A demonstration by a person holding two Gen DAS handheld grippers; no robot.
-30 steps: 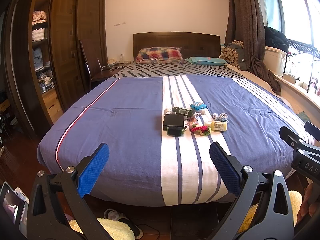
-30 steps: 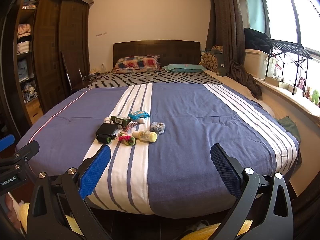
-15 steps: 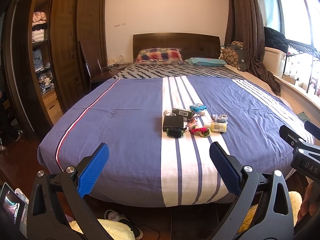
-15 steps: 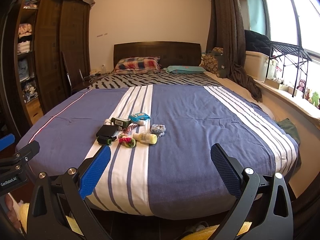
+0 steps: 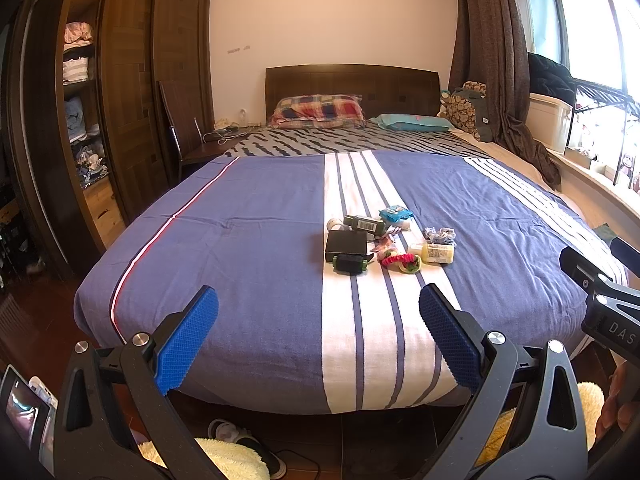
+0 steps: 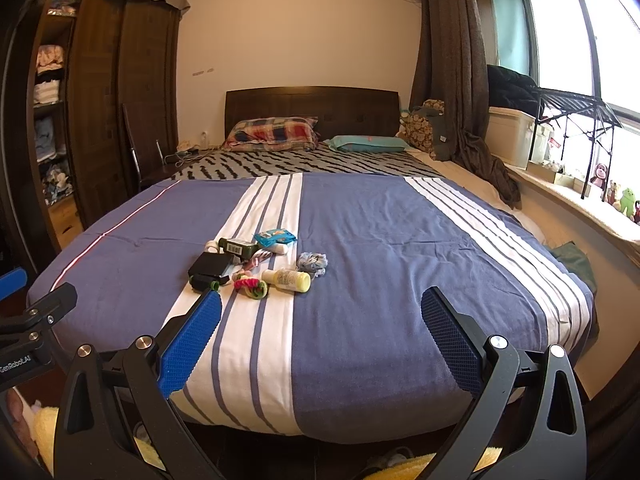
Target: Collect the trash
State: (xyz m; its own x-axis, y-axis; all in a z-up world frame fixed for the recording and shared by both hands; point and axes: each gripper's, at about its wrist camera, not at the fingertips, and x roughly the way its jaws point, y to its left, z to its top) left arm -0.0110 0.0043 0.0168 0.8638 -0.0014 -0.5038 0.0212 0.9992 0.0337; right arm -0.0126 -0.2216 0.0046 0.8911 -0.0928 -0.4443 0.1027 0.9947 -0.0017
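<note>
A cluster of small items lies mid-bed on the white stripes: a black box, a dark green bottle, a blue wrapper, a yellow bottle, a pink-green scrunchie and a crumpled blue-grey wad. The same items show in the right wrist view, with the box and yellow bottle. My left gripper is open and empty at the foot of the bed. My right gripper is open and empty, also short of the cluster.
The bed has a blue-and-white striped cover with pillows by the headboard. A wooden wardrobe stands left. A window ledge with a bin and toys runs right. Slippers and a yellow rug lie on the floor.
Both grippers have lifted and eased slightly closer to the bed, so the item cluster sits a little lower in view. Both stay open.
</note>
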